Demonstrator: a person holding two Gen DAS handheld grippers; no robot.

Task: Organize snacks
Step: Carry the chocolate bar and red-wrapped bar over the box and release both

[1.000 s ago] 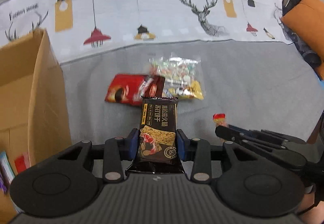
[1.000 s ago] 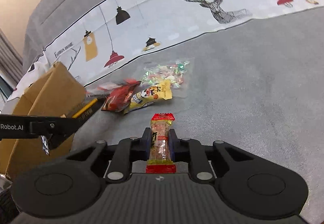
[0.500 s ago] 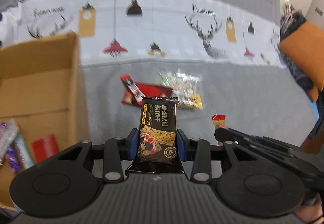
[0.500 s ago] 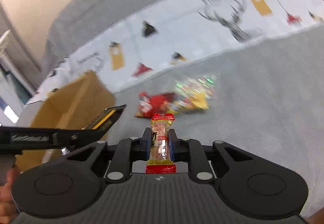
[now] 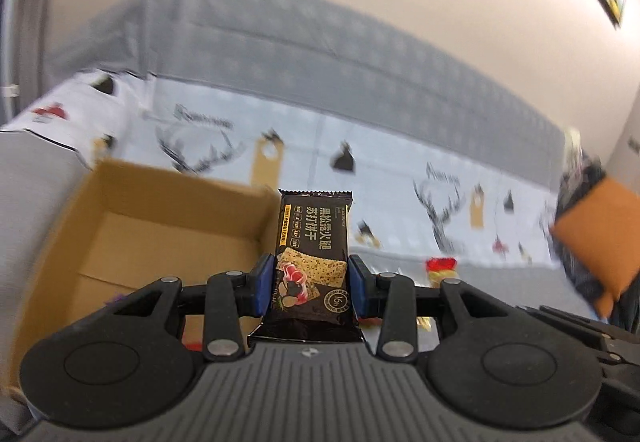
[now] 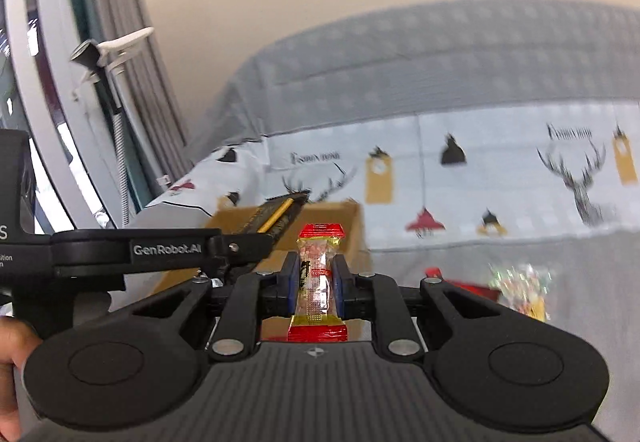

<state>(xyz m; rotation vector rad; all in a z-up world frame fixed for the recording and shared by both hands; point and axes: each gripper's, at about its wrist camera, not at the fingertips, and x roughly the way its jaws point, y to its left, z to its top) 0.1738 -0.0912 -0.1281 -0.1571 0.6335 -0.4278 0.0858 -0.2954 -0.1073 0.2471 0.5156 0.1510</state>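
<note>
My left gripper [image 5: 312, 284] is shut on a black cracker packet [image 5: 314, 254] that stands upright between its blue pads. Behind and left of it lies an open cardboard box [image 5: 120, 218] on the bed, with a few wrappers low inside. My right gripper [image 6: 316, 282] is shut on a small red and yellow candy packet [image 6: 319, 278]. In the right wrist view the left gripper's body [image 6: 160, 250] crosses from the left, with the black packet's edge over the box [image 6: 340, 234]. A red packet and a clear candy bag [image 6: 520, 286] remain on the grey blanket.
A grey blanket [image 6: 480, 282] and a pale deer-print sheet [image 5: 400, 178] cover the bed. An orange cushion [image 5: 596, 238] lies at the right. A window frame and curtain [image 6: 100, 102] stand at the left. A person's hand [image 6: 8, 354] holds the left gripper.
Both grippers have risen and swung left toward the box, each keeping its packet. The snack pile has dropped low and to the right; the wall and headboard now fill the top.
</note>
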